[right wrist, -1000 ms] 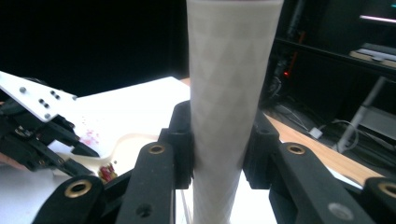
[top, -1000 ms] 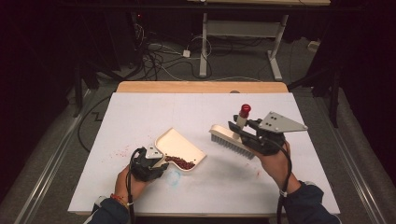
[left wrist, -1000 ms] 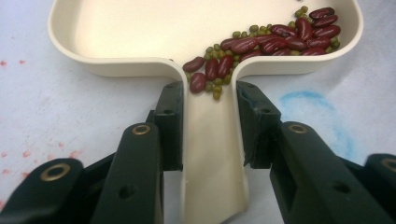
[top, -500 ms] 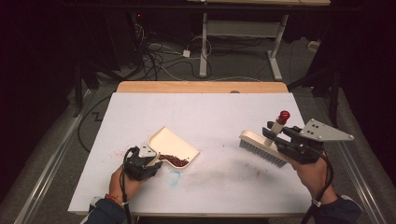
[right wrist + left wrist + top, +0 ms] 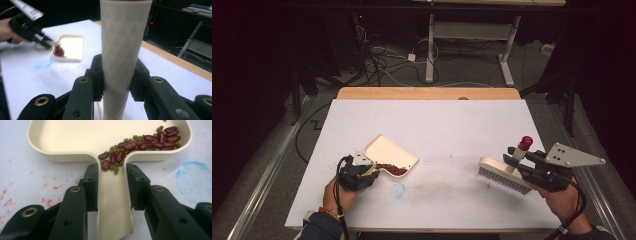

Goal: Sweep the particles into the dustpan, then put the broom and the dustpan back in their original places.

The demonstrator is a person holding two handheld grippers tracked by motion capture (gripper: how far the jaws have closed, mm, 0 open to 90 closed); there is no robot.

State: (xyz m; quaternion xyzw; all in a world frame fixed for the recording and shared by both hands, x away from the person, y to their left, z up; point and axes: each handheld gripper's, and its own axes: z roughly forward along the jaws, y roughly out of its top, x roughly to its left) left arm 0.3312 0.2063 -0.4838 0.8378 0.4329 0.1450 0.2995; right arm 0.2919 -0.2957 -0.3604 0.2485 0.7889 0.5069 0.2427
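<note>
A cream dustpan [image 5: 392,152] lies on the white table [image 5: 437,130], left of centre, with red kidney beans [image 5: 150,141] and small green beans [image 5: 116,166] heaped at its near edge. My left gripper [image 5: 112,182] is shut on the dustpan's handle [image 5: 113,205]; from above, that left gripper [image 5: 368,172] sits at the pan's near-left corner. A cream hand brush [image 5: 504,175] with a red-capped handle [image 5: 123,50] is at the table's right side, bristles down. My right gripper [image 5: 514,161] is shut on that handle, both pads pressed against it in the right gripper view [image 5: 117,75].
A faint blue ring mark [image 5: 397,190] lies on the table just in front of the dustpan, and small red smears [image 5: 53,186] stain the surface left of it. A wooden strip [image 5: 427,93] borders the table's far edge. Cables and a desk frame stand beyond.
My right gripper has carried the brush from beside the dustpan out to the right side of the table. The left gripper and dustpan have stayed almost in place.
</note>
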